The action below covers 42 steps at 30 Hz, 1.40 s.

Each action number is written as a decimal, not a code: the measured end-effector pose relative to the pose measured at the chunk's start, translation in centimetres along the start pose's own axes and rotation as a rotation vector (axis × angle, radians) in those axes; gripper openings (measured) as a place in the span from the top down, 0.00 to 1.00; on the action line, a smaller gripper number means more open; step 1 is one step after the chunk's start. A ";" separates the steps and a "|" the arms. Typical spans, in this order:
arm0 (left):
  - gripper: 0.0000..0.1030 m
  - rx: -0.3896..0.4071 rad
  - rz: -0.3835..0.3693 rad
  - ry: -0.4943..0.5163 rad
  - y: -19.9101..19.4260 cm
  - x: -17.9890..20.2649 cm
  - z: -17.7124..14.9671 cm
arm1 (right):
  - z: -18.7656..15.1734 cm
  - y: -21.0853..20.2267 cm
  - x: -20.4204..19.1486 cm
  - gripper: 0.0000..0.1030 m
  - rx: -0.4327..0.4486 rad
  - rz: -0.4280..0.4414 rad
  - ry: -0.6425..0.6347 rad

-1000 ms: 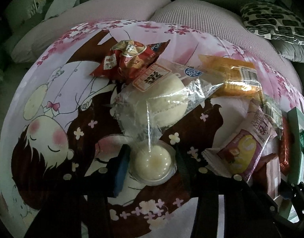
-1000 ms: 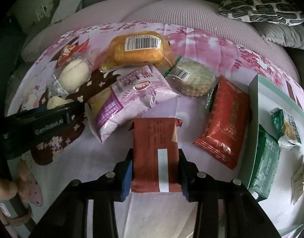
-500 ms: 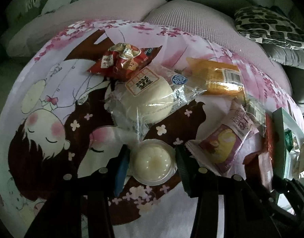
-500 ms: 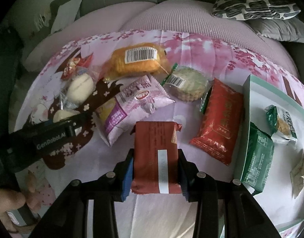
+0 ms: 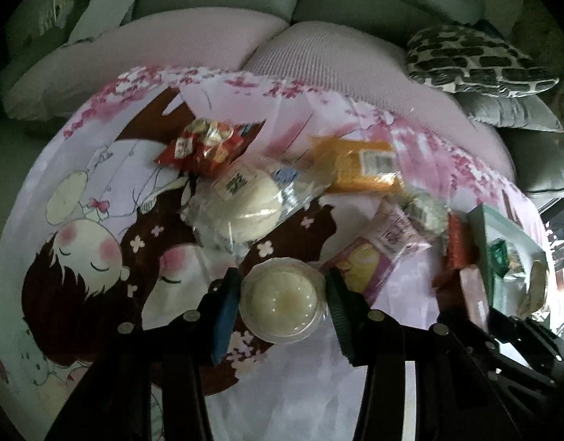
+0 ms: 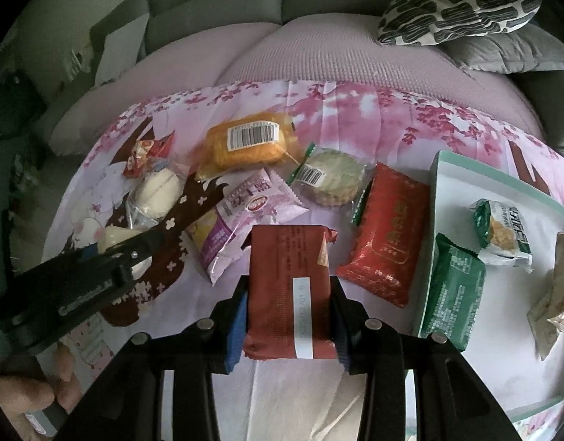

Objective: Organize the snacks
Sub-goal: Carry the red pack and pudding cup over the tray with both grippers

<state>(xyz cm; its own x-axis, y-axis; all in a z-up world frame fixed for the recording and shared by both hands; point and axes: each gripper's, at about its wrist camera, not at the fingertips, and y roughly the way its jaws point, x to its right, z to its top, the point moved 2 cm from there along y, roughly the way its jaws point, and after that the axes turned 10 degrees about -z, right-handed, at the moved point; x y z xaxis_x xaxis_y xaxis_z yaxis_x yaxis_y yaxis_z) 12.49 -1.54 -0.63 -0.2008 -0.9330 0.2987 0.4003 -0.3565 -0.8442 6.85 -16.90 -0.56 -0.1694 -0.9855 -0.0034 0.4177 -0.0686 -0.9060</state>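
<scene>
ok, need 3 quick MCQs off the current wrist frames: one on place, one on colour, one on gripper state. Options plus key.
1. Where is the green packet?
A) at the tray's near left rim
B) on the patterned cushion
C) under the orange packet

2. What colour is the packet in the right gripper?
A) blue
B) dark red
C) white

3. What is the left gripper doing?
A) open, empty
B) shut on a pale jelly cup
C) shut on a spoon

Key: A, it leans on the tray edge; B, the dark red packet sits between the pads; B, the jelly cup is clamped.
</scene>
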 end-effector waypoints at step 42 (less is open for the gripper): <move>0.87 -0.075 -0.140 0.298 2.4 12.6 -3.5 | -2.3 -3.0 18.4 0.59 -0.009 -0.237 0.438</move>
<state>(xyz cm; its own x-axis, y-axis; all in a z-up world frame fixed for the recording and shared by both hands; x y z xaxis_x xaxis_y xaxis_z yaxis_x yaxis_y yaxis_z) 7.75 -14.03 -0.48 -0.5063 -0.8155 0.2803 0.2853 -0.4652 -0.8380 0.44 -34.45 1.11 -0.6187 -0.7851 0.0274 0.3150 -0.2799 -0.9069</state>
